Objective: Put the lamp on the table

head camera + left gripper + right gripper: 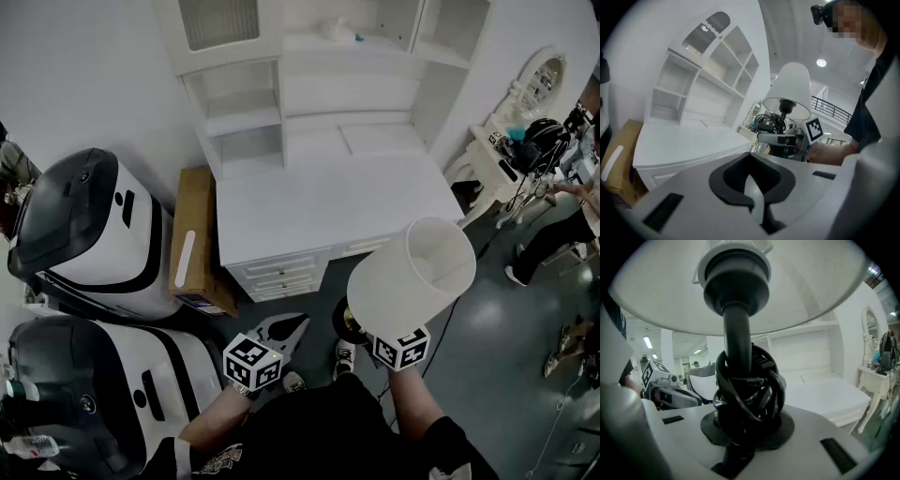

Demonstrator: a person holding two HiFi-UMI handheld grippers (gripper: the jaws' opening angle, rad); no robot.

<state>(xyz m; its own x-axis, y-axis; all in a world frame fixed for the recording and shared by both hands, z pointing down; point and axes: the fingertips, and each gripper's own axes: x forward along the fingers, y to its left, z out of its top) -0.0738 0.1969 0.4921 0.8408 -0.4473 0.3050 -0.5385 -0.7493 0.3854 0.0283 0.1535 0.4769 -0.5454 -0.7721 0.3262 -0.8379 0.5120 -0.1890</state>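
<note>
The right gripper (740,432) clamps the lamp (411,274) by its stem at lower right, short of the table (328,202). It should stay upright until its base is over the bare top. The left gripper (751,185) is closed and empty.

We see a lamp (412,272) with a white shade, a black stem (737,348) and a glossy black cord (747,394). The surface (328,202) is plain white, the cardboard box (192,239) brown, the floor (487,319) dull grey-green. The marker cubes (251,361) carry black-and-white squares.
</note>
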